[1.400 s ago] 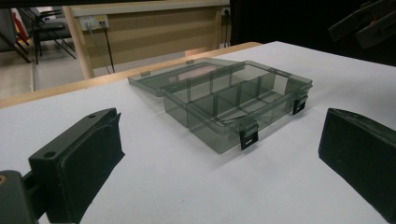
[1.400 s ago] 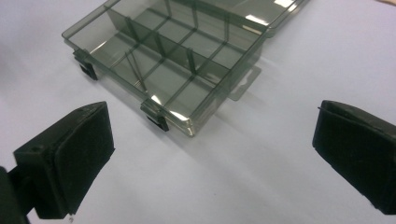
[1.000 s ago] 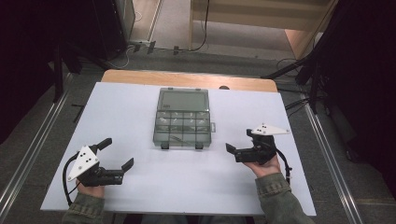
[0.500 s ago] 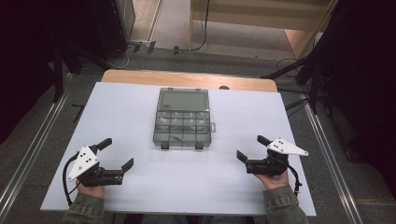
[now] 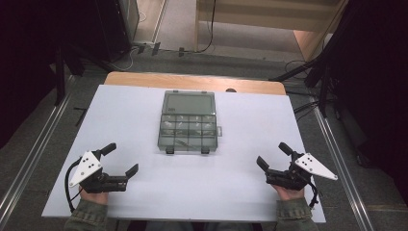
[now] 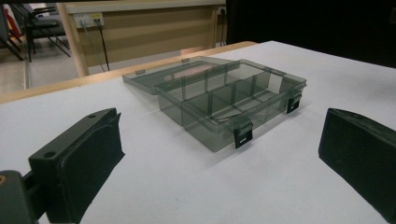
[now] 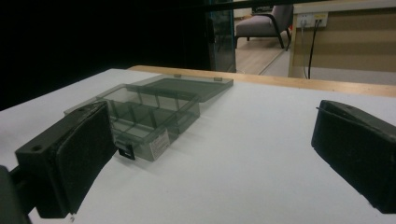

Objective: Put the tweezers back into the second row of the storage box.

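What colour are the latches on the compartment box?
Black, on the smoky grey see-through compartment box; the latches show best in the left gripper view.

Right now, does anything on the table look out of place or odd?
Nothing stands out. The box sits square mid-table, lid folded flat open behind it, nothing spilled. Something thin lies in a front compartment; I can't tell what. Both claws, left and right, are open, apart from the box.

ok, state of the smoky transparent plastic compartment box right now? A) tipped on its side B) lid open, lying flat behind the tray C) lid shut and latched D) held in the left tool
B: the smoky transparent plastic compartment box sits flat mid-table with its lid folded back on the white surface, dividers exposed; the left tool and right tool are both open and clear of it.
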### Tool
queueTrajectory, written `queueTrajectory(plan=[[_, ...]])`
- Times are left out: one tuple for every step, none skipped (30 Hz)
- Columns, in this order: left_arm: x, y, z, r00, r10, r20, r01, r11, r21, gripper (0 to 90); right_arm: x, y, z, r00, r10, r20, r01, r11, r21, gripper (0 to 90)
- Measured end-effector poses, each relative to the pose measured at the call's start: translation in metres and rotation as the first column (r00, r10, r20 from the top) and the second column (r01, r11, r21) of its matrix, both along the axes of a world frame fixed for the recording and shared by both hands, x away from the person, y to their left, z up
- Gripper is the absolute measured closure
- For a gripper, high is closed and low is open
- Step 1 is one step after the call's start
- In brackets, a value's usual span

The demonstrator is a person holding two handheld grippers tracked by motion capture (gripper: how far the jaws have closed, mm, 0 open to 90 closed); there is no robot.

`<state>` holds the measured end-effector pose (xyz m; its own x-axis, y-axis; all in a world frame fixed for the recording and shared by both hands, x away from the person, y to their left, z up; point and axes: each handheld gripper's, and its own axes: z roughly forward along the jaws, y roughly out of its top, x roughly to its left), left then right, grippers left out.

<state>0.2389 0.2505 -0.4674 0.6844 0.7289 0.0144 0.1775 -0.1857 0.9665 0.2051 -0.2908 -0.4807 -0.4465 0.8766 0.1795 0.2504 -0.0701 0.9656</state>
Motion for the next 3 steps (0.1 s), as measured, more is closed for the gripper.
queueTrajectory(plan=[[-0.0007,0.0004,0.0004,1.0000,0.001,0.000,-0.001,1.0000,-0.005,0.0,0.0004,-0.0003,-0.0010,0.9999,-0.002,-0.011,0.002,1.0000,0.001,0.0],[-0.0011,0.0007,0.0007,1.0000,0.003,0.003,-0.003,1.0000,-0.008,0.0,0.0006,-0.0005,-0.0019,0.9998,-0.002,-0.021,0.002,1.0000,0.000,0.0],[-0.0013,0.0010,0.0009,1.0000,0.003,0.004,-0.003,1.0000,-0.007,0.0,0.0007,-0.0008,-0.0026,0.9996,-0.004,-0.027,0.004,1.0000,-0.002,0.0]])
